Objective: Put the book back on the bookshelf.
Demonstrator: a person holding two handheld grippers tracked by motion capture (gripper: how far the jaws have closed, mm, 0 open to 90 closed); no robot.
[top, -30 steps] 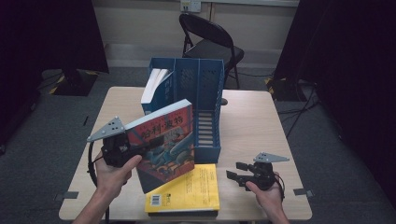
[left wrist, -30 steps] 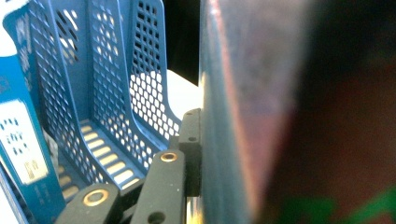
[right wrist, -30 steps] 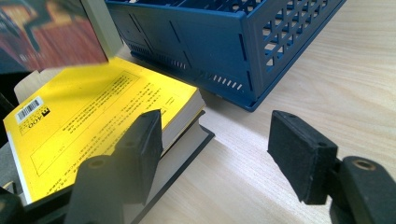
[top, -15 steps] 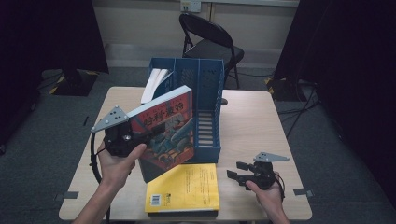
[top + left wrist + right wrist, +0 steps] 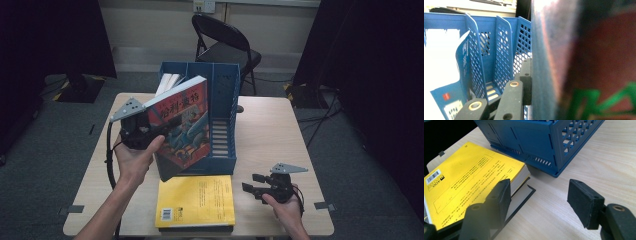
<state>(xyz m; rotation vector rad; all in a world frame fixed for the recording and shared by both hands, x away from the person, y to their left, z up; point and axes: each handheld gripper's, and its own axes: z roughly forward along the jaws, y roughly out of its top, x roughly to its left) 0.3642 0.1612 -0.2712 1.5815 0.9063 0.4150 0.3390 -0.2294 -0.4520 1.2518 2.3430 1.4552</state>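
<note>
My left gripper (image 5: 156, 131) is shut on the left edge of a red-covered picture book (image 5: 184, 125) and holds it upright, tilted, above the table in front of the blue file rack (image 5: 223, 87). In the left gripper view the book (image 5: 586, 62) is pressed against the one jaw that shows, with the rack's slots (image 5: 501, 50) just beyond. My right gripper (image 5: 253, 183) rests low at the front right of the table. Its jaws stand open (image 5: 544, 195) with nothing between them, right beside a yellow book (image 5: 471, 177) that lies flat.
A white and blue book (image 5: 167, 82) stands in the rack's left slot. The yellow book (image 5: 195, 200) lies on a dark book (image 5: 524, 192) at the front edge of the wooden table (image 5: 270, 130). A black folding chair (image 5: 225, 45) stands behind the table.
My left hand has lifted the red book and carried it away from the person toward the rack. The right gripper has stayed where it was.
</note>
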